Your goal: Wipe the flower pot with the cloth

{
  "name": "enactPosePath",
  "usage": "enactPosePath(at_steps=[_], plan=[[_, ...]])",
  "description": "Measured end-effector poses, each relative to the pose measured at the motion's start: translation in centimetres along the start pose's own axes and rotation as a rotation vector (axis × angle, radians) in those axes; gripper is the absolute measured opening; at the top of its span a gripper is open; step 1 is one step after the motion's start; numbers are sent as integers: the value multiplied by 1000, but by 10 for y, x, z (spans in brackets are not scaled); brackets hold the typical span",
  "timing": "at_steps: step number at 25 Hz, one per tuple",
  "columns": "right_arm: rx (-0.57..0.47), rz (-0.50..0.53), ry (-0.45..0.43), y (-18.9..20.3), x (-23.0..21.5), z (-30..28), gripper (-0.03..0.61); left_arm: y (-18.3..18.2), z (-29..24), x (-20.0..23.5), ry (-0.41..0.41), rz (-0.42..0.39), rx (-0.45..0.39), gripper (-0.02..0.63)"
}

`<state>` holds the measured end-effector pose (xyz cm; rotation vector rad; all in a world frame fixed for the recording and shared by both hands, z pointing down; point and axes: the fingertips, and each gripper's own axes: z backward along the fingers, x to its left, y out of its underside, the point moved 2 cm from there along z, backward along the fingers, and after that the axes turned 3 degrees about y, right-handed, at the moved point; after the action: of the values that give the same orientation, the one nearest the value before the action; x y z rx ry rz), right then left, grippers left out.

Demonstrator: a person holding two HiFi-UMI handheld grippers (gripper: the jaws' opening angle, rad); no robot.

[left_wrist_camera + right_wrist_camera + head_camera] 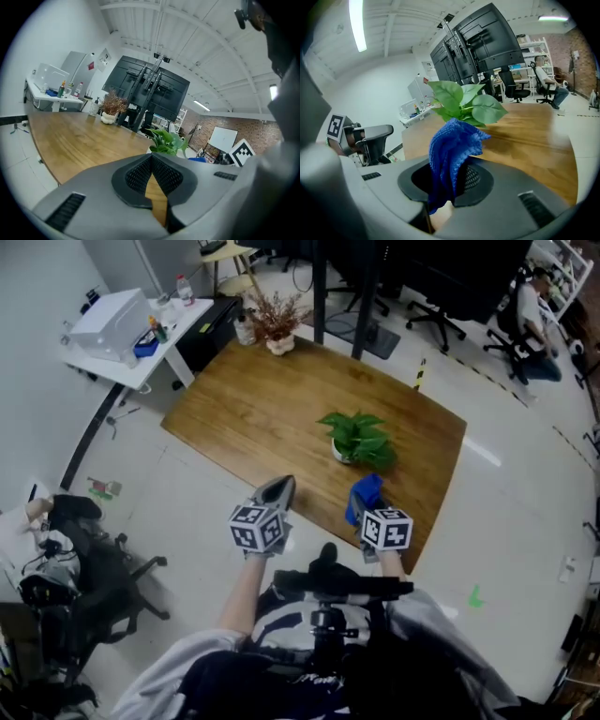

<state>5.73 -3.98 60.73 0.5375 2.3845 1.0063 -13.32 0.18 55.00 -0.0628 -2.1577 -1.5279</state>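
head view: flower pot [343,452] with green leaves [361,435] stands on the wooden tabletop [253,409], toward its near right side. left gripper [276,487] is over the near tabletop edge, right gripper [366,510] just beside it with a blue cloth [364,495], near the pot but apart from it.
left gripper view: jaws pressed together, nothing between them, leaves just ahead.
right gripper view: jaws clamped on the cloth, which sticks up bunched in front of the leaves.
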Motion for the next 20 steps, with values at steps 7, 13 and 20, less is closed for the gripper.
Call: enactPosePath(at_steps=[7,13,20], plan=[[45,3,2,-15,-43,-31,80,-16,-60,-10,4,-22,24,0],[46,26,6,-35,-54,-50,80,-8,-82,-7,-3,-45,103,0],[38,59,48,-50,-62,-61,80,-3,-99,12,-17,-52,177,1]])
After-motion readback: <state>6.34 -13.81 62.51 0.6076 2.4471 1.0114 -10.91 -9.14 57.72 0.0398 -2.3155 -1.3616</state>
